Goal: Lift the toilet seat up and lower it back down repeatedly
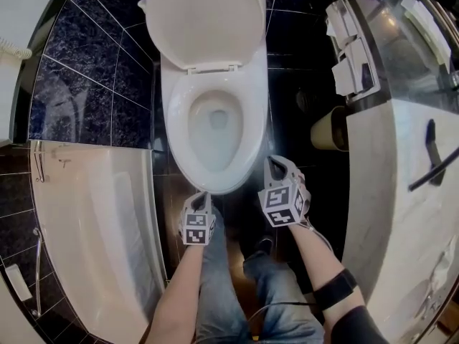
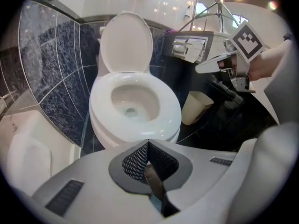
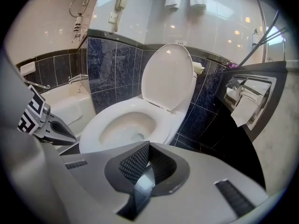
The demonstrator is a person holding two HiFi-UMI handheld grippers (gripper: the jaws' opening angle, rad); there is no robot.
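The white toilet (image 1: 215, 131) stands ahead with its lid (image 1: 204, 16) raised against the tank. The seat (image 1: 177, 113) lies flat on the bowl rim. My left gripper (image 1: 203, 195) hovers just in front of the bowl's front edge, jaws shut and empty. My right gripper (image 1: 273, 163) is beside the bowl's front right, also shut with nothing in it. In the left gripper view the left gripper (image 2: 148, 143) points at the seat (image 2: 163, 120) from just short of it. The right gripper (image 3: 149, 146) faces the seat (image 3: 161, 125) in its own view.
A white bathtub (image 1: 93, 221) fills the left side. A beige waste bin (image 1: 326, 129) stands right of the toilet, under a toilet paper holder (image 1: 351, 56). The marble vanity (image 1: 401, 192) runs along the right. The person's legs in jeans (image 1: 222, 285) stand on dark floor tiles.
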